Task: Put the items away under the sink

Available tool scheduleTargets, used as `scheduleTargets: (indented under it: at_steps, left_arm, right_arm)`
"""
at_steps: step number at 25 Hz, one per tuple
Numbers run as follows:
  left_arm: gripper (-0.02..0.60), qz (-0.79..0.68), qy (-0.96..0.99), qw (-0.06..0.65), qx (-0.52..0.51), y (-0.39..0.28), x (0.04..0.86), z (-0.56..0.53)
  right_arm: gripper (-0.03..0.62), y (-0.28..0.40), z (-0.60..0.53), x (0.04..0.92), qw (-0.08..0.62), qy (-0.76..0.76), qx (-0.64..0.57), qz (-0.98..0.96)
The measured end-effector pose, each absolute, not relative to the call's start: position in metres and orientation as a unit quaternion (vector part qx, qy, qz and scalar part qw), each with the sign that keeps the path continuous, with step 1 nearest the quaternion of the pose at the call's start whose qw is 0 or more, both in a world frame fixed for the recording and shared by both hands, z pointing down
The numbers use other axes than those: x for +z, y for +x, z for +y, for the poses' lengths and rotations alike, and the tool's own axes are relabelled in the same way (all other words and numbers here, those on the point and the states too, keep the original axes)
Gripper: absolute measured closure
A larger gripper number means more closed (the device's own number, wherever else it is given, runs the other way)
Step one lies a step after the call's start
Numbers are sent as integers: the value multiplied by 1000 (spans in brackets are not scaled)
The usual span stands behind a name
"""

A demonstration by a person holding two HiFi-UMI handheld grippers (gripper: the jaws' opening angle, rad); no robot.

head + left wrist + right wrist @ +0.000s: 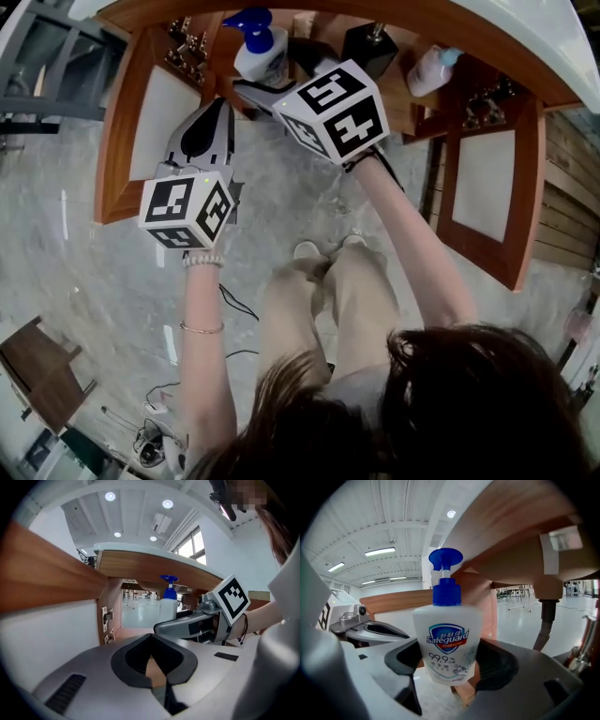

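A white Safeguard soap bottle (447,634) with a blue pump stands upright between the jaws of my right gripper (450,667), which is shut on its lower body. In the head view the soap bottle (261,52) hangs at the front of the open cabinet (281,19) under the sink, with the right gripper (272,82) behind it. My left gripper (219,105) hovers just left of it, in front of the left door, shut and holding nothing. The left gripper view shows its own tips (151,641) touching and the soap bottle (168,605) ahead to the right.
Inside the cabinet stand a black dispenser (370,47) and a white bottle with a teal cap (431,70). Both wooden doors, the left door (155,122) and the right door (487,187), hang open. A drain pipe (547,616) drops down at the right. The person's feet (323,251) stand on grey floor.
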State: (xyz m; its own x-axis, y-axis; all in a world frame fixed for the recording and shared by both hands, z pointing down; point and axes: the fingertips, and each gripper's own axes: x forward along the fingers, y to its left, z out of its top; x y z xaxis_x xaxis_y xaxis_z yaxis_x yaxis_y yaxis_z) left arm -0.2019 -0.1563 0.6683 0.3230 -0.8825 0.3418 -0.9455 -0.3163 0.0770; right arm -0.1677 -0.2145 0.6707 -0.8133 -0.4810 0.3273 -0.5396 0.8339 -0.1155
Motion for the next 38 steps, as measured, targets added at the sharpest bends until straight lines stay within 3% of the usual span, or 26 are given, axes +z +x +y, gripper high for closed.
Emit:
scheduleTargets:
  at_steps: [38]
  left_arm:
    - [581,-580,798,124,103,-214,748,-228]
  right_arm:
    - [237,-208,-310,753,166,282,68,-943]
